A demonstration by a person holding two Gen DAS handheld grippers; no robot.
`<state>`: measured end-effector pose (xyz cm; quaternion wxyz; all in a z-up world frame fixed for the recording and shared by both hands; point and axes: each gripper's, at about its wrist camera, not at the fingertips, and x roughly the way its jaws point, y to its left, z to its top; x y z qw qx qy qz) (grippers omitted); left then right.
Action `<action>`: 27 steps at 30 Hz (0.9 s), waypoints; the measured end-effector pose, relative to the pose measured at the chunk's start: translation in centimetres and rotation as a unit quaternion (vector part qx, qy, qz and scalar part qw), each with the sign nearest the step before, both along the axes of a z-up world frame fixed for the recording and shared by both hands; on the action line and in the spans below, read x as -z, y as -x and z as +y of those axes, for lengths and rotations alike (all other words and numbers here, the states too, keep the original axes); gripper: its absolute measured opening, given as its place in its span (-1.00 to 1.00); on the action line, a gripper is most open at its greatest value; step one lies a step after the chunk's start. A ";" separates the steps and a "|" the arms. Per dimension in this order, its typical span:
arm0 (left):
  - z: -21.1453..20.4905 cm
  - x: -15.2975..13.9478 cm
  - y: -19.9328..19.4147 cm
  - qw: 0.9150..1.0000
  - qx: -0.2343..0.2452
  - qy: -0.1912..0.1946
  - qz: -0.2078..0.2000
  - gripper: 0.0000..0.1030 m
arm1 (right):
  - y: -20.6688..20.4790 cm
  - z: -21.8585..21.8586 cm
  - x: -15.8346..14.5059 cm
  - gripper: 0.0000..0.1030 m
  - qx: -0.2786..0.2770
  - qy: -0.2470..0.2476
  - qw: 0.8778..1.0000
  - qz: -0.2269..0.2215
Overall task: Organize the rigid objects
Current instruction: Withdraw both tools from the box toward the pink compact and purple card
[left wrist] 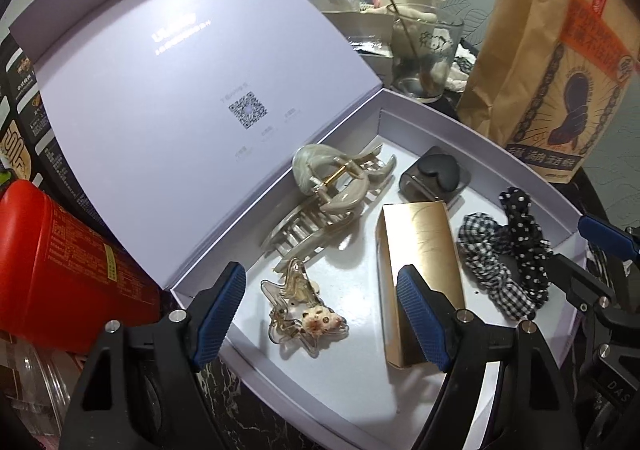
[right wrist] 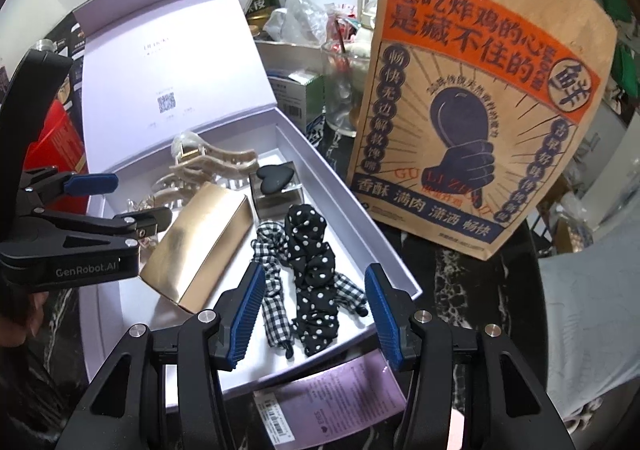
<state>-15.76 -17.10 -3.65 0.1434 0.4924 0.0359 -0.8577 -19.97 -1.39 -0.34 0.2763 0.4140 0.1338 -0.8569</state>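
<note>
Marble tabletop crowded, lidded box point(left wrist: 472, 129) near paper bag point(right wrist: 480, 97), left tongs point(left wrist: 322, 316) and right tongs point(right wrist: 316, 314) open, empty.

"GenRobot.AI" — left gripper point(right wrist: 132, 201)

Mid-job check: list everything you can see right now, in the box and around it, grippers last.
gift box: 1, pale lilac, lid open
claw hair clips: 2, beige, box rear
star hair clip: 1, clear, box front
gold carton: 1, box middle
heart-lidded case: 1, dark grey, box rear
scrunchies: 2, black-white, box right
paper bag: 1, brown, right of box
glass: 1, clear, behind box
red canister: 1, left
left gripper: jaws open, empty
right gripper: jaws open over scrunchies
</note>
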 end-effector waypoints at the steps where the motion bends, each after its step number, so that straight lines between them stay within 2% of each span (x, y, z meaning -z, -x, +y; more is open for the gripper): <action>1: 0.1 -0.2 -0.1 1.000 0.004 0.000 0.003 0.52 | 0.4 -0.5 -0.3 0.06 -0.001 0.003 1.000 0.002; 6: 0.4 -1.6 -0.2 1.000 0.007 -0.001 0.023 0.52 | 0.1 -1.1 -1.4 0.09 -0.001 0.010 1.000 0.026; 18: 1.2 -5.6 -2.2 0.997 0.010 -0.016 0.070 0.52 | -0.6 1.8 -5.0 0.47 0.038 0.050 0.997 0.049; 24: 1.7 -7.7 -4.3 0.995 0.013 -0.023 0.098 0.52 | -1.9 2.6 -6.4 0.56 0.040 0.042 0.996 0.069; 27: 1.9 -8.7 -4.9 0.994 0.012 -0.014 0.104 0.52 | -2.6 3.2 -7.1 0.60 0.044 0.045 0.995 0.071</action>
